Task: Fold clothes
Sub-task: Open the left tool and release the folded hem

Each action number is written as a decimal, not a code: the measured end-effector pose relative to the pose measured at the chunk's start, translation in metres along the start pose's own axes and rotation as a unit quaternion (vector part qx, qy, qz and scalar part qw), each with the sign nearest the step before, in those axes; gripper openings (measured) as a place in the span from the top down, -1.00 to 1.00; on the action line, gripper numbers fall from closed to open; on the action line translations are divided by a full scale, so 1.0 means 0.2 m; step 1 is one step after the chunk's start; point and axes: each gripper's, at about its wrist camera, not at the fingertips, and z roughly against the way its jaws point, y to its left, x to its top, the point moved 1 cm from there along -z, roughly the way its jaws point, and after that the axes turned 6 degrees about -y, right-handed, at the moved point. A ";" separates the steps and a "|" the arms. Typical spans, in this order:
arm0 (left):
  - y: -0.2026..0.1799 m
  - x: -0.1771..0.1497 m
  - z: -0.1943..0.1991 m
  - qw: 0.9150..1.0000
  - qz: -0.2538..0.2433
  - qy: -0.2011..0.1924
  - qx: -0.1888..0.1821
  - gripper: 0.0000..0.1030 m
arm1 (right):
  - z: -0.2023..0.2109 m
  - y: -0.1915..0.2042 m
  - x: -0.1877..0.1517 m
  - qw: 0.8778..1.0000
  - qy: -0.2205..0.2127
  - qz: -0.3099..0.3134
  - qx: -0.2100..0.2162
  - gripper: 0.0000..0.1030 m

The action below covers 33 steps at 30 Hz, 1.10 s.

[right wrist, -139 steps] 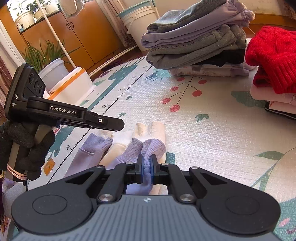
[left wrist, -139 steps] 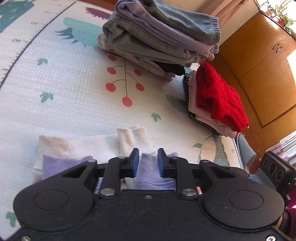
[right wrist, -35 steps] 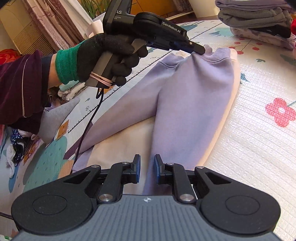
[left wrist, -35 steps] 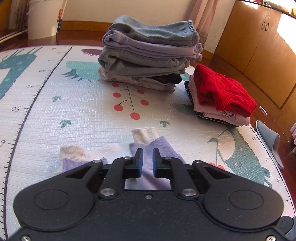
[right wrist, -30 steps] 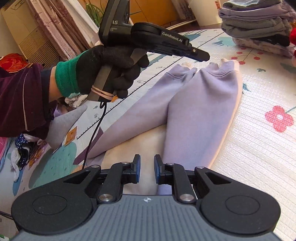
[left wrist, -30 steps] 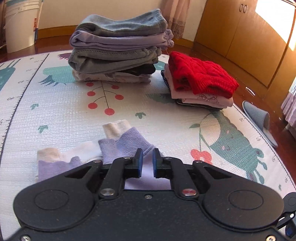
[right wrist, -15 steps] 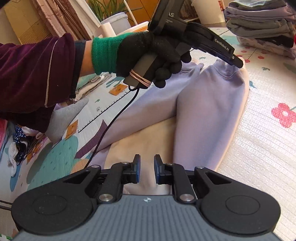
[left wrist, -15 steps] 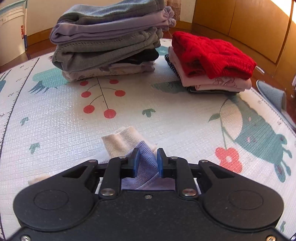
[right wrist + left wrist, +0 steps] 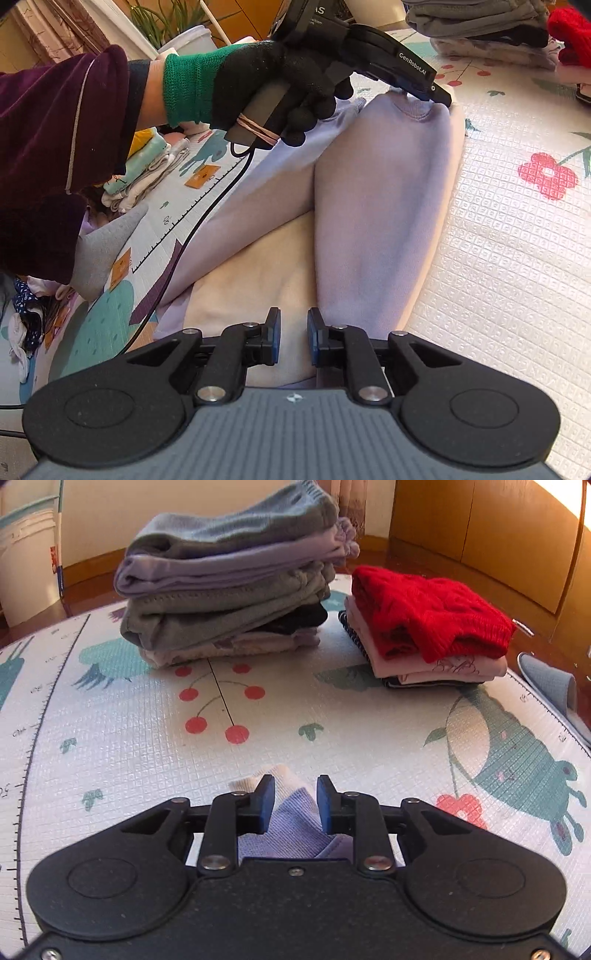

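While my left gripper (image 9: 294, 799) is opening over its cuff (image 9: 295, 812), the lilac-and-cream garment (image 9: 369, 221) lies flat on the mat (image 9: 332, 720). Soft, light fleece: grip ribbed hems. Right gripper (image 9: 293, 338) slightly parted, empty.

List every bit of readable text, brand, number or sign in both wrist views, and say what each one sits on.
"GenRobot.AI": white print on the side of the black handheld left gripper.
"AS": cut-off white letters on that gripper's black camera housing; the small line below is too small to read.
Ruler numbers along the white patterned foam play mat: too blurred to read.
Red label on the white plastic bucket: unreadable.
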 end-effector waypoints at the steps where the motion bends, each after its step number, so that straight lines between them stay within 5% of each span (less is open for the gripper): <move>1: -0.01 -0.02 0.07 1.000 -0.006 -0.003 0.011 0.57 | 0.04 0.01 0.01 1.000 -0.007 0.009 -0.003 0.64; 4: -0.09 -0.15 0.31 1.000 -0.009 0.000 0.028 0.57 | 0.14 0.03 0.02 0.999 -0.023 0.035 -0.006 0.64; 7: -0.18 -0.27 0.45 1.000 0.030 0.001 0.004 0.57 | 0.22 0.06 0.04 0.998 -0.031 0.060 -0.015 0.64; 12: -0.30 -0.44 0.23 0.997 -0.005 0.071 0.023 0.58 | 0.29 0.03 0.07 0.995 -0.043 0.074 -0.049 0.64; 18: -0.33 -0.35 0.51 0.998 -0.020 0.059 0.029 0.53 | 0.29 0.07 0.09 0.990 -0.015 0.127 -0.064 0.64; 21: -0.37 -0.42 0.70 0.994 -0.077 0.080 0.010 0.46 | 0.33 0.12 0.09 0.981 0.004 0.181 -0.067 0.62; 22: -0.40 -0.46 0.75 0.991 -0.100 0.086 0.005 0.25 | 0.34 0.15 0.08 0.973 0.021 0.218 -0.068 0.61; 25: -0.50 -0.57 0.87 0.985 -0.142 0.100 -0.006 0.19 | 0.27 0.23 0.02 0.944 0.098 0.306 -0.077 0.38; 26: -0.52 -0.60 0.89 0.986 -0.136 0.099 -0.008 0.19 | 0.25 0.25 -0.01 0.933 0.124 0.329 -0.081 0.36; 28: -0.57 -0.62 0.89 0.989 -0.109 0.096 0.004 0.19 | 0.21 0.26 -0.06 0.930 0.134 0.333 -0.082 0.37; 33: -0.63 -0.60 0.84 0.996 -0.034 0.082 0.006 0.20 | 0.12 0.26 -0.14 0.943 0.141 0.291 -0.076 0.39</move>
